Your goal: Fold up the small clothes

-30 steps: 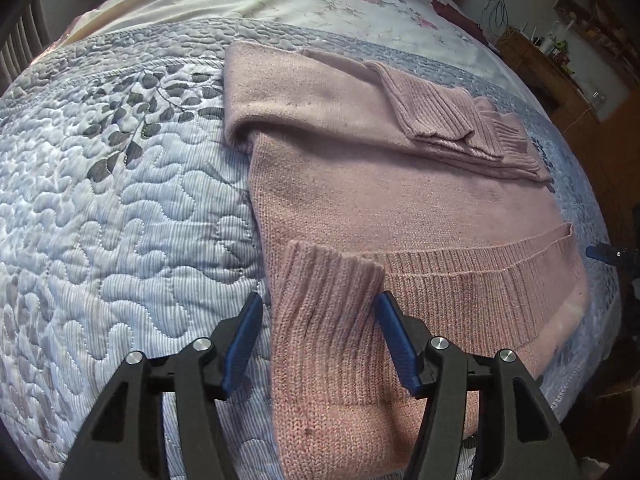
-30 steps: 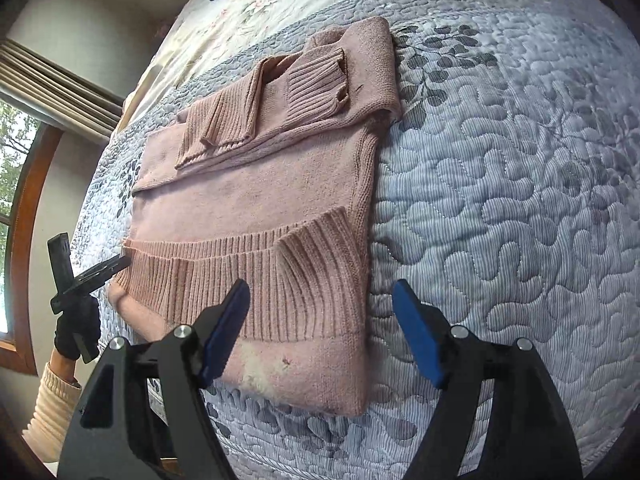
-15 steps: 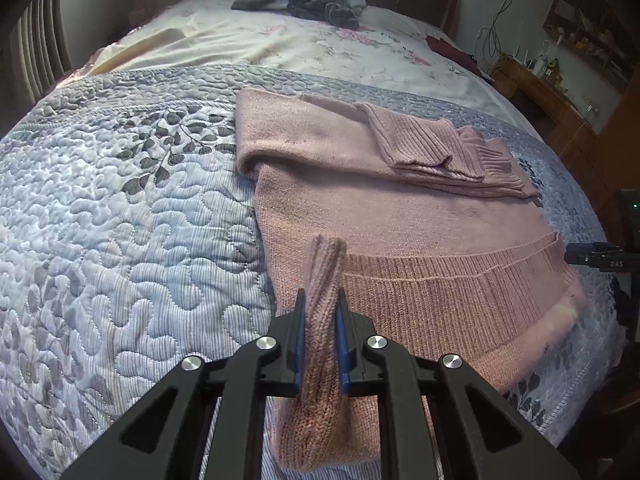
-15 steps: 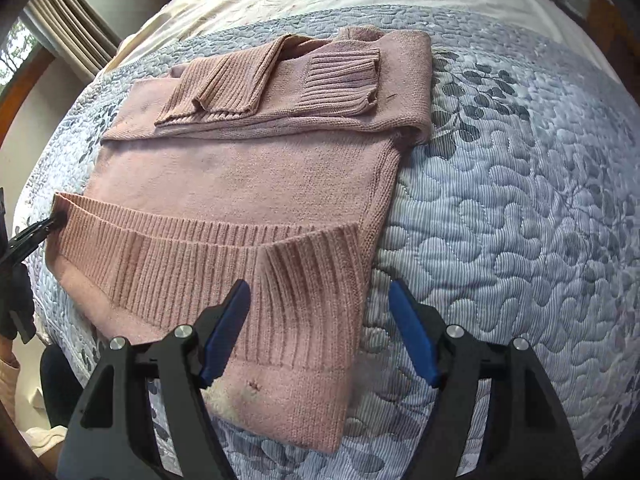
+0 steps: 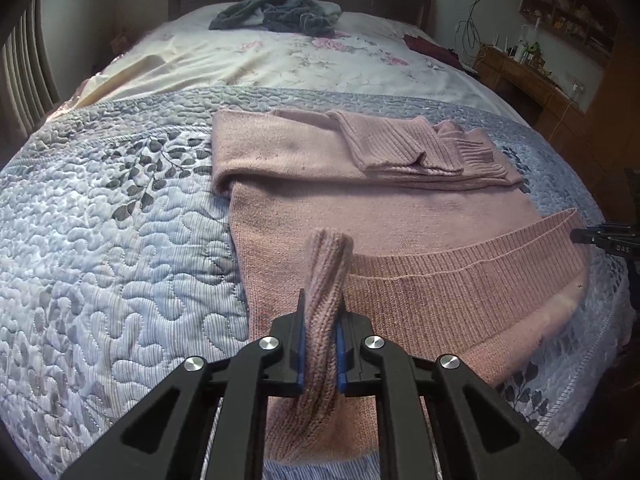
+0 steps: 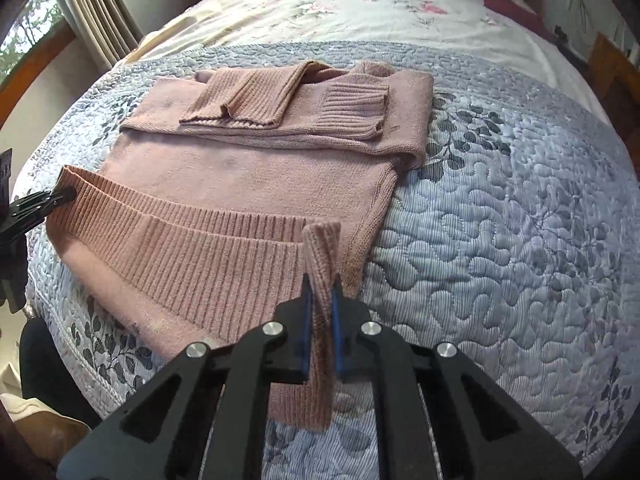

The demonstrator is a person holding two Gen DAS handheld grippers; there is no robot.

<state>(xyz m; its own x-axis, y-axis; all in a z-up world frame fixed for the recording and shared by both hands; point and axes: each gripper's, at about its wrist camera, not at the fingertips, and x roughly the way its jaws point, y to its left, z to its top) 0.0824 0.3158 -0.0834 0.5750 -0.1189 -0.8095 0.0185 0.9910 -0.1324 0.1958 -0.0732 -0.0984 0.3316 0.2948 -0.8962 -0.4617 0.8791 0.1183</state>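
Quilted grey-blue bedspread with a leaf pattern (image 5: 120, 248) covers the near half of the bed, and on it lies the pink knitted sweater (image 5: 400, 216), spread flat with its sleeves folded across the chest and its ribbed hem toward the foot of the bed. Both near hem corners are lifted off the quilt. The left tongs (image 5: 320, 344) are clenched on the sweater's left hem corner, a ribbed fold standing up between the blue pads (image 5: 299, 356). The right tongs (image 6: 320, 320) are likewise clenched on the right hem corner. Beyond the sweater a white floral sheet (image 5: 288, 56) reaches the dark headboard, with a heap of dark grey clothes (image 5: 280, 14) on it. Beside the bed stands a wooden cabinet (image 5: 528, 80).
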